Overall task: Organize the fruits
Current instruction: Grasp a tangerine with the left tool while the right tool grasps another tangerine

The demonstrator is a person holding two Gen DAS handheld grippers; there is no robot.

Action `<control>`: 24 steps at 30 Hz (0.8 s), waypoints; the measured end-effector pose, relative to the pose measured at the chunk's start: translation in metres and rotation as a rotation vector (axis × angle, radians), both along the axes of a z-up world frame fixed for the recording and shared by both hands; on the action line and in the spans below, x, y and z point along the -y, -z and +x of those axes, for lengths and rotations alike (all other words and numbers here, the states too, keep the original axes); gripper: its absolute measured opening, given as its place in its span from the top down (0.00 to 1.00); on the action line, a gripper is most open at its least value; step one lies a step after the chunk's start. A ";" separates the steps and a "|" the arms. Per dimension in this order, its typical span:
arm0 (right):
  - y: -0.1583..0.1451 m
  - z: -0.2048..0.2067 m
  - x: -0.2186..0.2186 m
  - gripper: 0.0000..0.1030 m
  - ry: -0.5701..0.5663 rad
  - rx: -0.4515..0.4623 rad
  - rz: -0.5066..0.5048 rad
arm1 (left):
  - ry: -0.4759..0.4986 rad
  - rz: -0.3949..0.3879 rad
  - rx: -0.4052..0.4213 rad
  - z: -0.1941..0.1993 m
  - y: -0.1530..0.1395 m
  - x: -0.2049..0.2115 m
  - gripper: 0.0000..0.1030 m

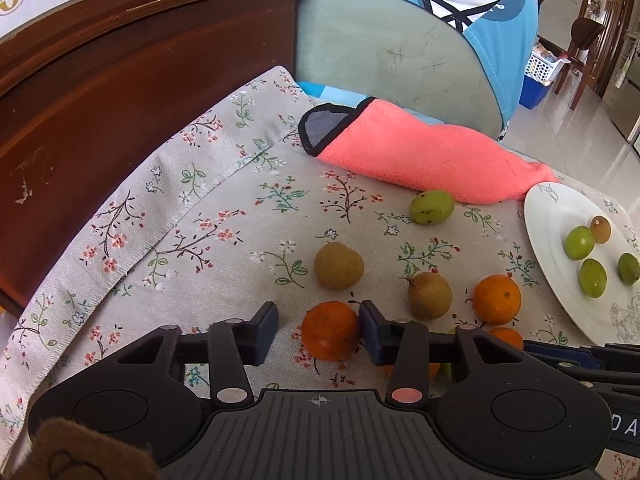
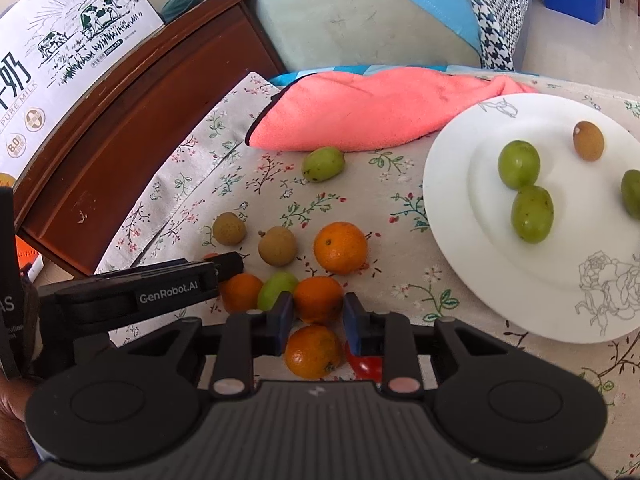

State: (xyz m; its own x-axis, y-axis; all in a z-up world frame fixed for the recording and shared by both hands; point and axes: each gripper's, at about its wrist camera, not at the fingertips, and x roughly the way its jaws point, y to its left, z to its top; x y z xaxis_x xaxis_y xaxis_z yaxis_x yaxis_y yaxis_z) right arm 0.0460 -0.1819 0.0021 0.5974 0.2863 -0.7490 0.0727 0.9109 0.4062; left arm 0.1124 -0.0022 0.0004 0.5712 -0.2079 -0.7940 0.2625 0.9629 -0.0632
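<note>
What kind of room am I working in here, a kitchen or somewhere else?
Most likely a living room in a home, not a kitchen. The fruit lies on a floral tablecloth beside a cushioned sofa draped in blue fabric, and a wooden chair stands on a shiny tiled floor beyond.

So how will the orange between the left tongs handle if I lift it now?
The orange looks round and firm, so it should hold shape. One pad touches; the other stands off, so it may roll on the cloth until both pinch it.
</note>
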 end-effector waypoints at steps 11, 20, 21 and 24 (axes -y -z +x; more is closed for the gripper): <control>0.001 0.001 0.001 0.72 0.000 -0.004 0.008 | 0.037 0.020 0.019 -0.006 0.001 0.005 0.72; -0.011 -0.003 0.004 0.74 0.001 0.052 0.005 | 0.015 -0.027 0.034 -0.007 -0.008 0.000 0.72; -0.012 -0.004 0.004 0.74 0.000 0.058 0.007 | 0.017 -0.029 0.039 -0.008 -0.010 0.001 0.73; -0.015 -0.005 0.006 0.74 0.006 0.068 -0.006 | 0.025 -0.042 0.054 -0.010 -0.016 0.002 0.72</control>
